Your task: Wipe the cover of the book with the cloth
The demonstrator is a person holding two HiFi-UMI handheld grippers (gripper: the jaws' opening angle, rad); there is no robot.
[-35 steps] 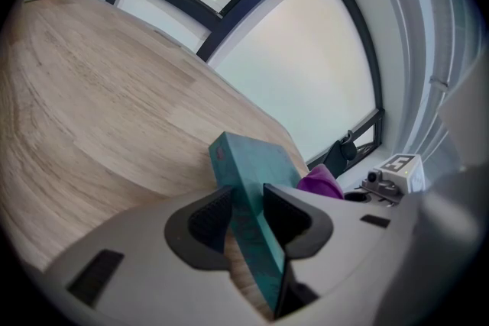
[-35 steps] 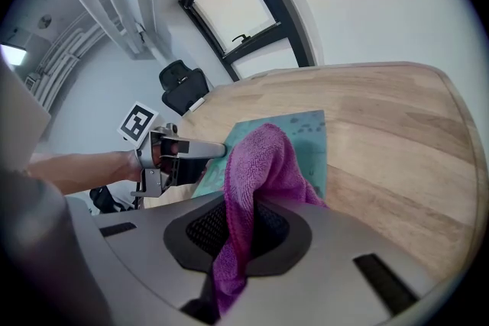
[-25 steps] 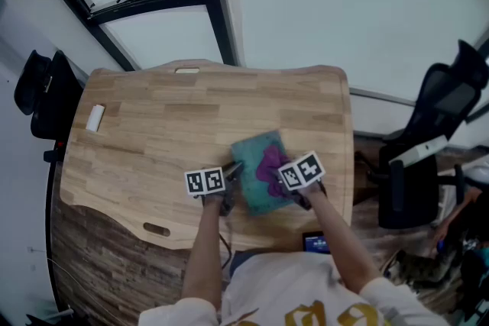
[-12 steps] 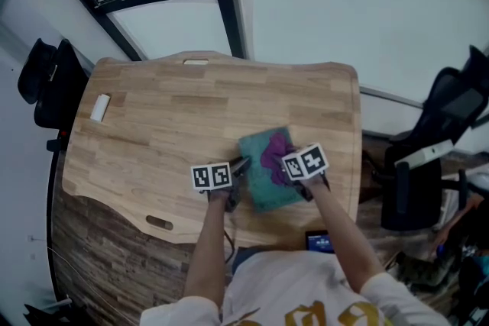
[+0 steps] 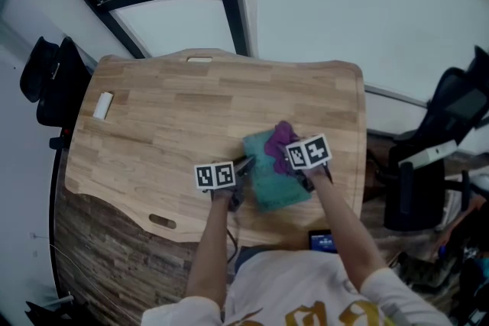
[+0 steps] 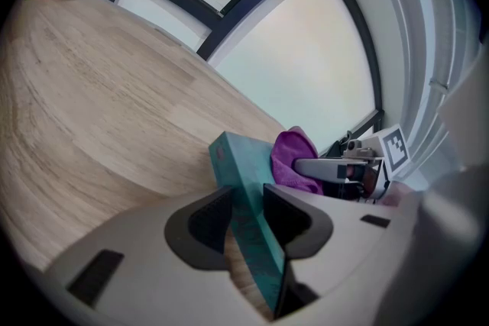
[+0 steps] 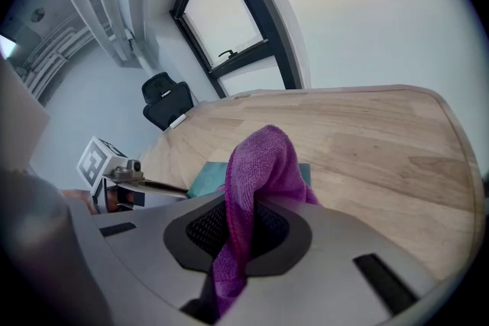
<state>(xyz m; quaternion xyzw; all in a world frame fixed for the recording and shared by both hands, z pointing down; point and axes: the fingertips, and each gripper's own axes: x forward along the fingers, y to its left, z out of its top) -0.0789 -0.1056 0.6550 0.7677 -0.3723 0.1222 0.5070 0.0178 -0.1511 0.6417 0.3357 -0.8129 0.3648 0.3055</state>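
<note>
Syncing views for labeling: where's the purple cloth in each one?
Head view: cloth right of centre, at the far end of the teal book.
Left gripper view: cloth right of centre, behind the book.
Right gripper view: cloth at centre, between the jaws.
Shared landmark: the teal book.

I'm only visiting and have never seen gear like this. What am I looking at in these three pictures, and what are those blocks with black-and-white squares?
There is no robot here: a person holds a two-jaw gripper in each hand, and the marker cubes are parts of those grippers. One picture comes from a camera on the person's head, looking down at a wooden table. The other two come from cameras riding on each gripper, looking along its jaws. On the table lie a teal book and, far off to the left, a small white object. The left gripper is clamped on the book's edge. The right gripper pinches a purple cloth held over the book's cover.
</note>
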